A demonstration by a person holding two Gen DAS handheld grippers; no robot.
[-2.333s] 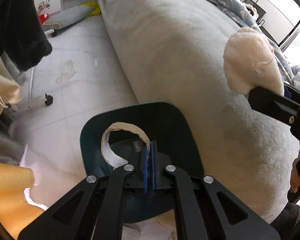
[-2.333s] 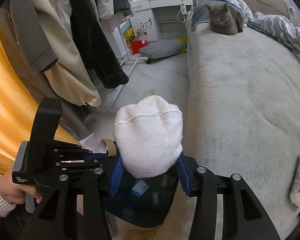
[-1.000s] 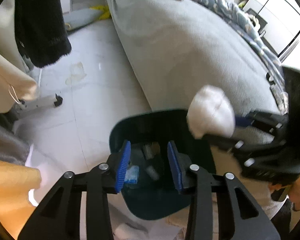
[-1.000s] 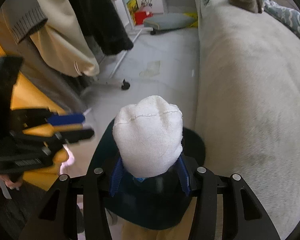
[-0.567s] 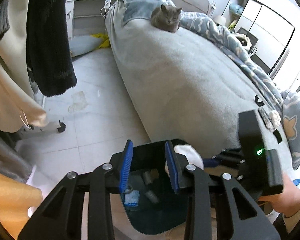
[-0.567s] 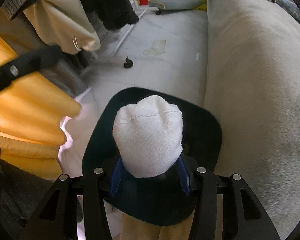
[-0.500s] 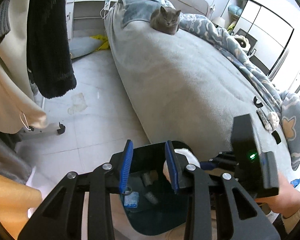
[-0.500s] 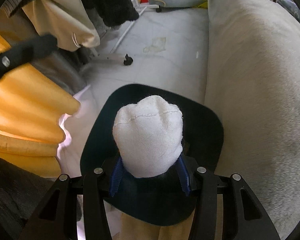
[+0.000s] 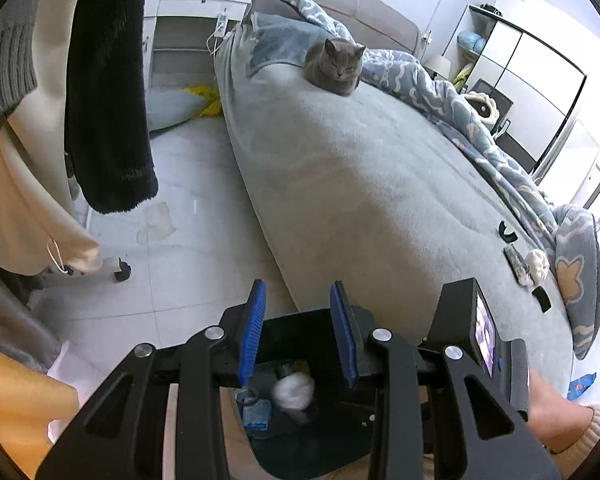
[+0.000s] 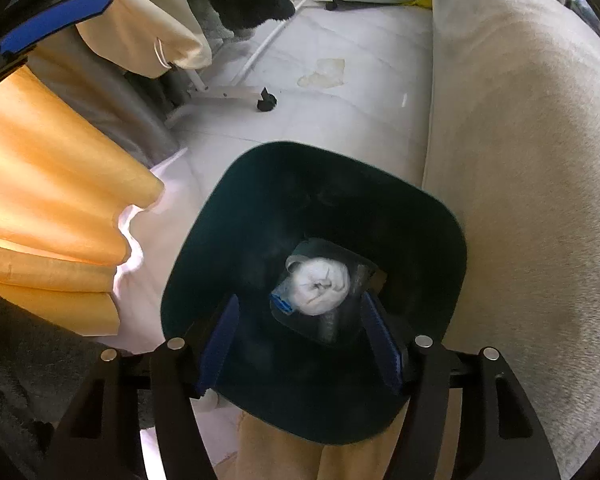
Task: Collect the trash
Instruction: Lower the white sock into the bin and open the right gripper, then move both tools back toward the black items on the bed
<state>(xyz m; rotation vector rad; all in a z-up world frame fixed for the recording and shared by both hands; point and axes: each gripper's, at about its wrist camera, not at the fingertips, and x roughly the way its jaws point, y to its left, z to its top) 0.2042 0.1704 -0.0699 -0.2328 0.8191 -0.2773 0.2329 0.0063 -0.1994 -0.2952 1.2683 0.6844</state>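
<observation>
My right tool (image 10: 300, 334) points steeply down over the bin (image 10: 440, 232), its jaws opening with nothing pressed between the pads; the white wad (image 10: 320, 286) lies loose at the bottom of the bin, apart from both fingers, beside a small blue scrap (image 10: 280, 304); from the left wrist view I see the same wad (image 9: 294, 390) a little blurred, deep in the bin (image 9: 300, 320), with the blue scrap (image 9: 256, 412) to its left; my left tool (image 9: 298, 334) hovers above the bin's rim, jaws partly apart and holding nothing; the right tool's body with its small screen (image 9: 484, 338) sits just to the right, a hand (image 9: 552, 412) gripping it; the bin stands on the pale floor (image 9: 188, 216) right against the grey bed (image 9: 360, 168); a grey cat (image 9: 334, 66) sits at the far end of the bed; dark and cream clothes (image 9: 108, 80) hang at left; an orange cloth (image 10: 40, 184) hangs beside the bin.
</observation>
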